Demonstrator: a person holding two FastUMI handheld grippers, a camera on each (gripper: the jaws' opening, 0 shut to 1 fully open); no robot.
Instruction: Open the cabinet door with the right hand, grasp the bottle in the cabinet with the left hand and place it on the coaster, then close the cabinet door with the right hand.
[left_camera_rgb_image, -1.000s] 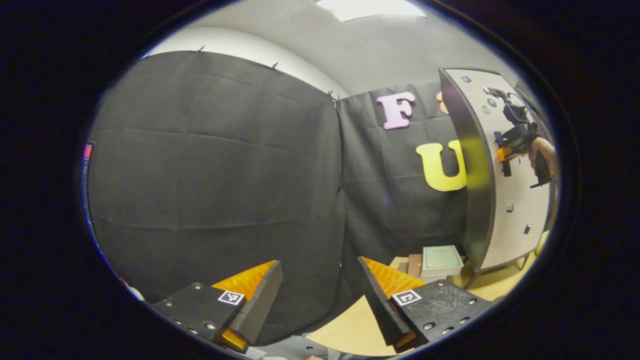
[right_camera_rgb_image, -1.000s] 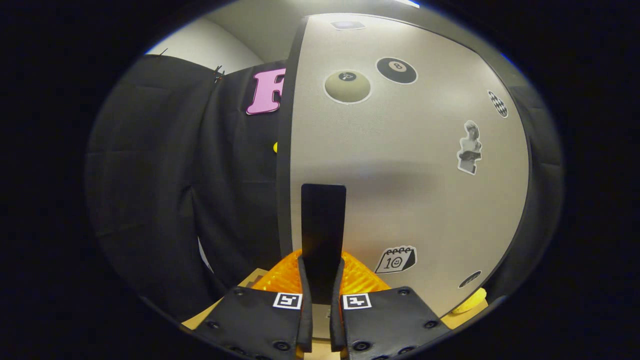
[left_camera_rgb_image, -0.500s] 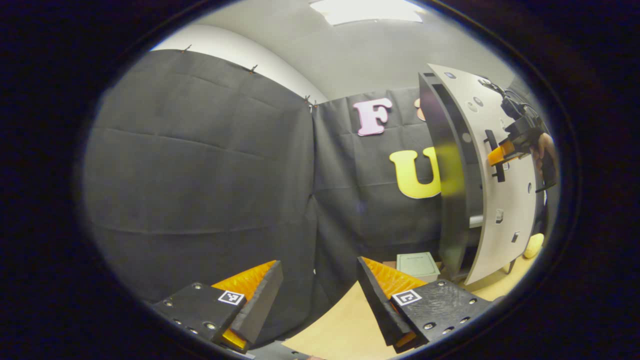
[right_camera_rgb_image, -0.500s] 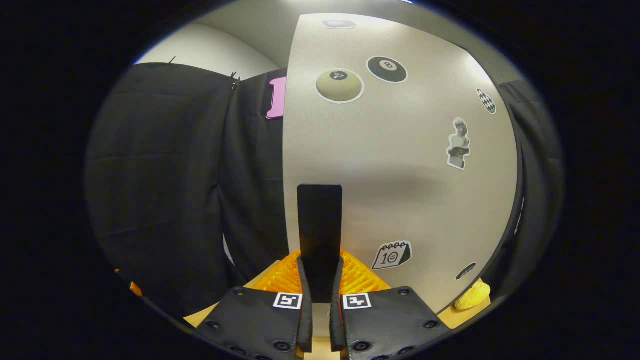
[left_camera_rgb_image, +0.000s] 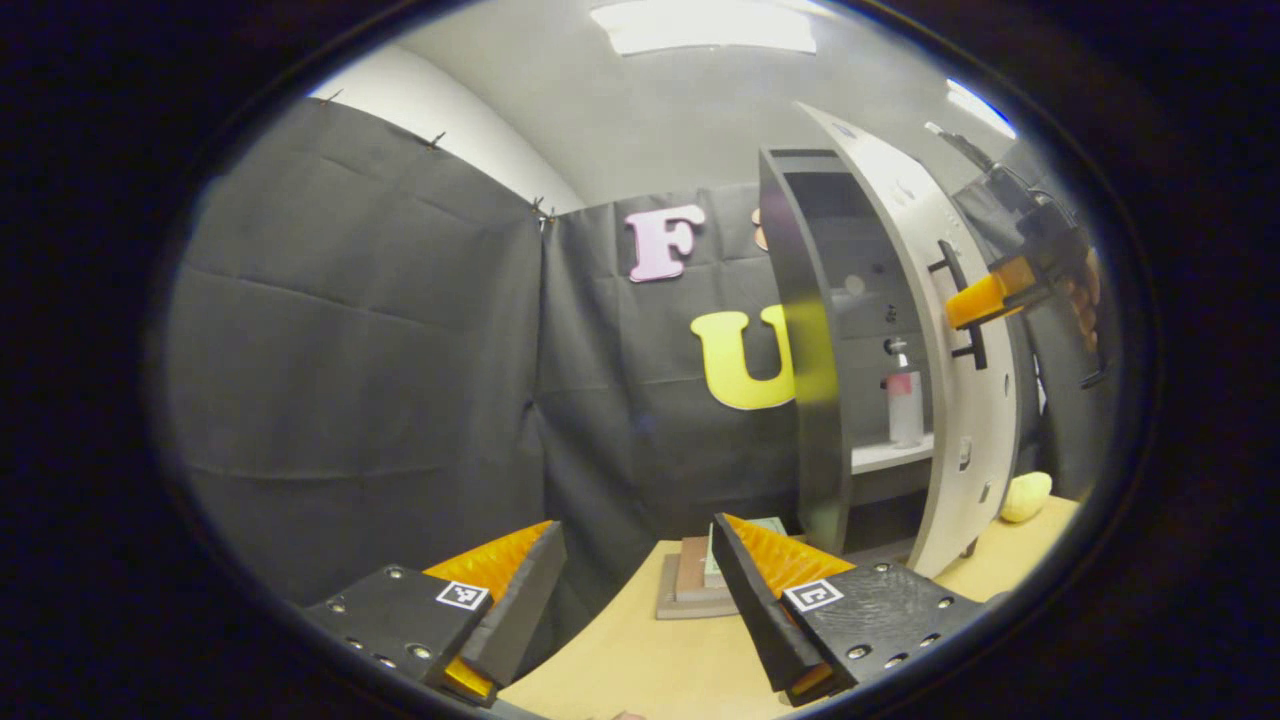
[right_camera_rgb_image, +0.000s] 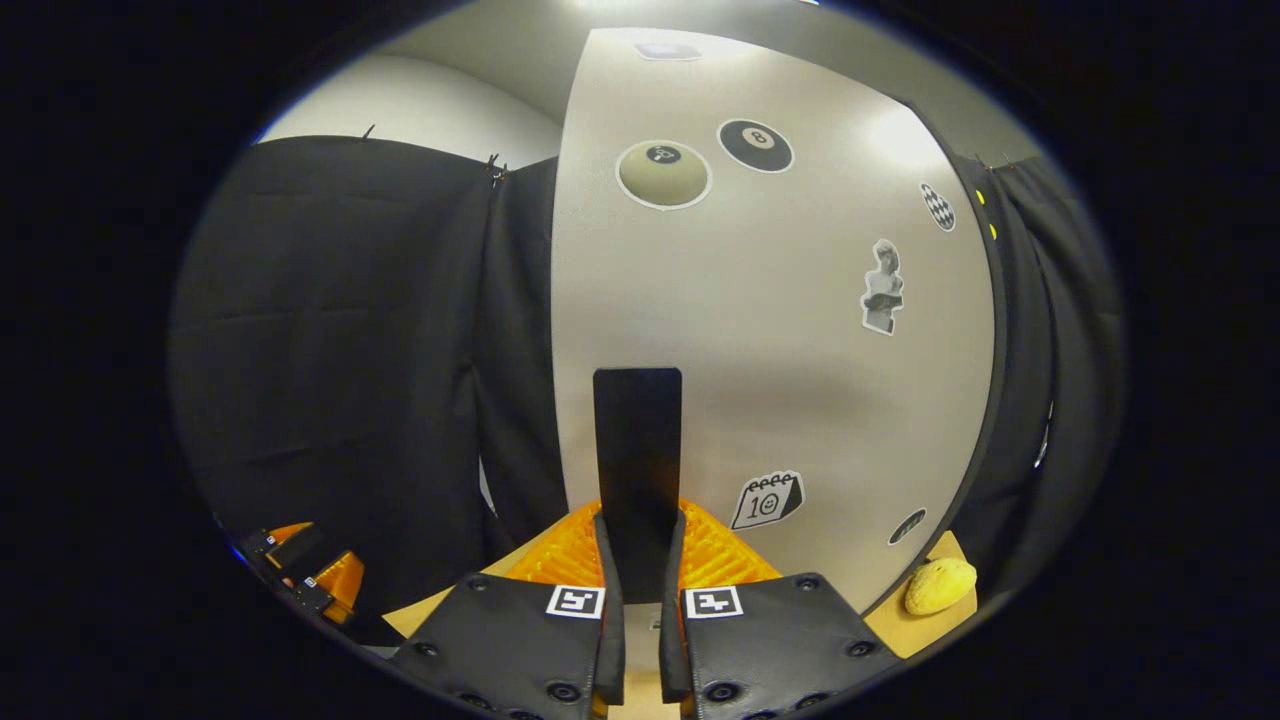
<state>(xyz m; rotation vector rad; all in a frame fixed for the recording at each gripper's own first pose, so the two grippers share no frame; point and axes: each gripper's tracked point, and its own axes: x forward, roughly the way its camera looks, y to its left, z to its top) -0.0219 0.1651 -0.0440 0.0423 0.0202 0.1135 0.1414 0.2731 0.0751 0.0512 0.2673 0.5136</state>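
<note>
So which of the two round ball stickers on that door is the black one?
The eight-ball sticker, the right-hand one near the top of the cabinet door. Its neighbour to the left, the olive ball sticker, is a dull khaki-green and sits slightly lower.

One cabinet, one door, one black handle. One bottle on shelf. Two grippers: left, right. One yellow lemon-like object. Small stack of books. Six stickers on door.

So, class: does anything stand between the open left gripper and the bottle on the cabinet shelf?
Nothing visible does. The cabinet door is swung aside, so the bottle stands exposed beyond the left gripper.
</note>
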